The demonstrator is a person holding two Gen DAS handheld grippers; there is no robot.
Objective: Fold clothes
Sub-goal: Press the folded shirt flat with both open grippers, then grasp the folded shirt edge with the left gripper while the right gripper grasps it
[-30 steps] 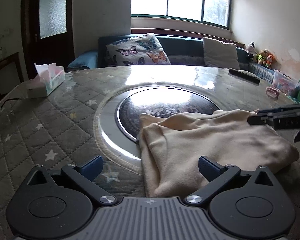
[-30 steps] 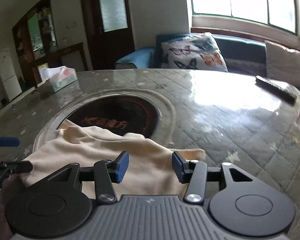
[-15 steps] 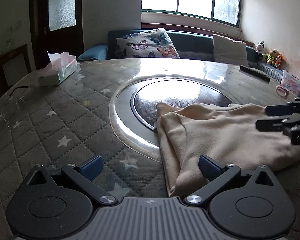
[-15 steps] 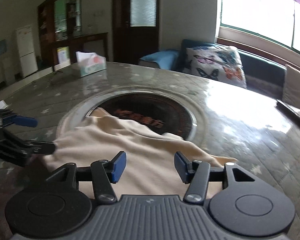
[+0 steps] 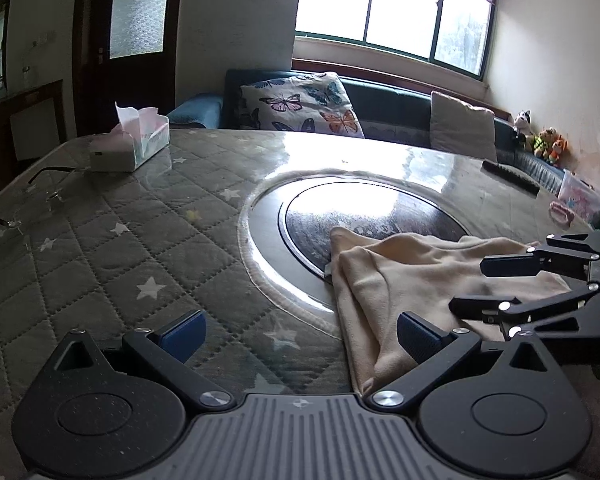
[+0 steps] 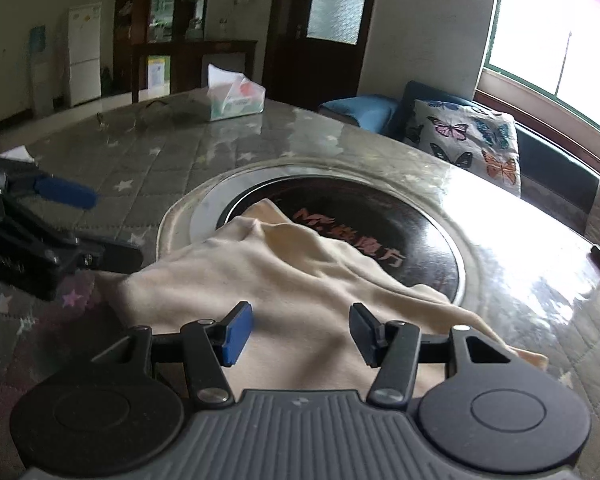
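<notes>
A cream garment (image 5: 400, 280) lies crumpled on the quilted table, its far corner over the black round plate (image 5: 360, 212). My left gripper (image 5: 300, 332) is open wide above the table's near edge, its right finger beside the garment's left hem, nothing between the pads. From the right, my right gripper (image 5: 470, 285) reaches in over the garment. In the right wrist view that gripper (image 6: 300, 332) hovers open above the garment (image 6: 280, 264), pads not pressing cloth. The left gripper (image 6: 114, 228) shows at the left, open, by the garment's edge.
A tissue box (image 5: 130, 146) and a pair of glasses (image 5: 40, 192) sit on the table's far left. A dark remote (image 5: 510, 176) and a pink item (image 5: 562, 214) lie at the far right. A sofa with a butterfly cushion (image 5: 300, 104) stands behind the table.
My right gripper has swung round and moved across the garment, closer to the left gripper, its jaws a little wider. The left gripper shifted slightly sideways. The garment lies as before.
</notes>
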